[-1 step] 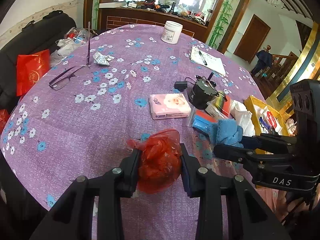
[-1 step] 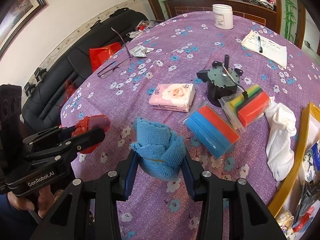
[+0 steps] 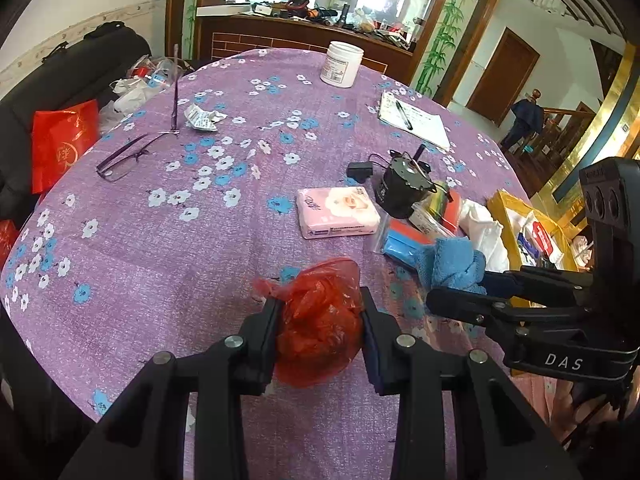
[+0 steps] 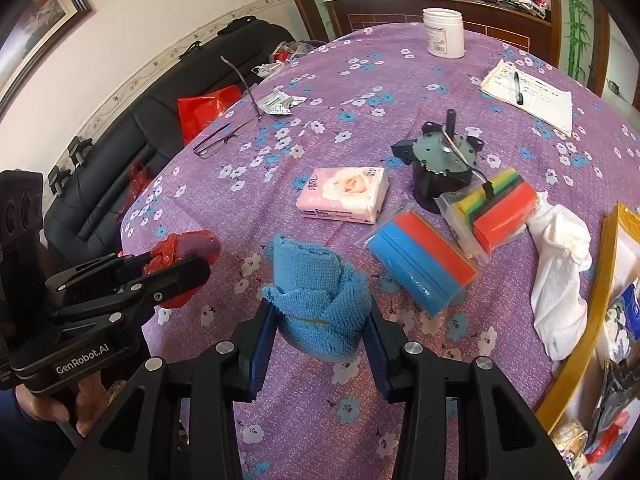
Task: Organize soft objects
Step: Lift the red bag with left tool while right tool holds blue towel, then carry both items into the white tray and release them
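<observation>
The yellow-rimmed tray point(image 4: 600, 280) at 3 o'clock in the right wrist view runs off the frame edge, so its contents are mostly a guess. Writing on the notepad point(image 4: 532, 94) at 1 o'clock is way too small to read. The red plastic bag point(image 3: 320, 320) is half buried behind the left gripper point(image 3: 320, 322) pads, and the sideboard clutter point(image 3: 320, 8) at 12 o'clock is a blurry jumble.

Bright window daylight, sharp, fisheye-warped edges
</observation>
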A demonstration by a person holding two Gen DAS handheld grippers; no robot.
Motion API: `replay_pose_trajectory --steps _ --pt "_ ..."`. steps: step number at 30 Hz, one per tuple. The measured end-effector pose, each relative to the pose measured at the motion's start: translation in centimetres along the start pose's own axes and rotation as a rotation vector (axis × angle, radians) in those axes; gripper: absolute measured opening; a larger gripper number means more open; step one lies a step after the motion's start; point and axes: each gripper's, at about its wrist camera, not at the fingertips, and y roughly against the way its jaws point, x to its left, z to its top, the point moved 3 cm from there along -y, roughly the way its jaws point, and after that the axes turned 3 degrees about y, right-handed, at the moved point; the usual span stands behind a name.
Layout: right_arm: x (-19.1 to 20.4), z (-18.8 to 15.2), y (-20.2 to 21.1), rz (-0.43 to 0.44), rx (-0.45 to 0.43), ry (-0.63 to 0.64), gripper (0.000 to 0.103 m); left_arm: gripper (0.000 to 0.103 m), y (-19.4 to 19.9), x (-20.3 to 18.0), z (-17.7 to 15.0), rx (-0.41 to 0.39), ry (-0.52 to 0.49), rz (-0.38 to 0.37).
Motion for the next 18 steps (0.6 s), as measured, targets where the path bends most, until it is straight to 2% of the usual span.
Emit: replay_pose_trajectory --steps 10,18 --pt "-3.1 -0.7 2.7 -0.048 -0.053 -0.099 0.045 0.034 -0.5 -3.4 0.5 0.011 -0.069 -0.054" --pt "-7.3 -2.9 6.5 -0.126 -0.119 -0.220 0.045 0.034 -1.5 -8.9 0.5 0.035 -0.183 -0.134"
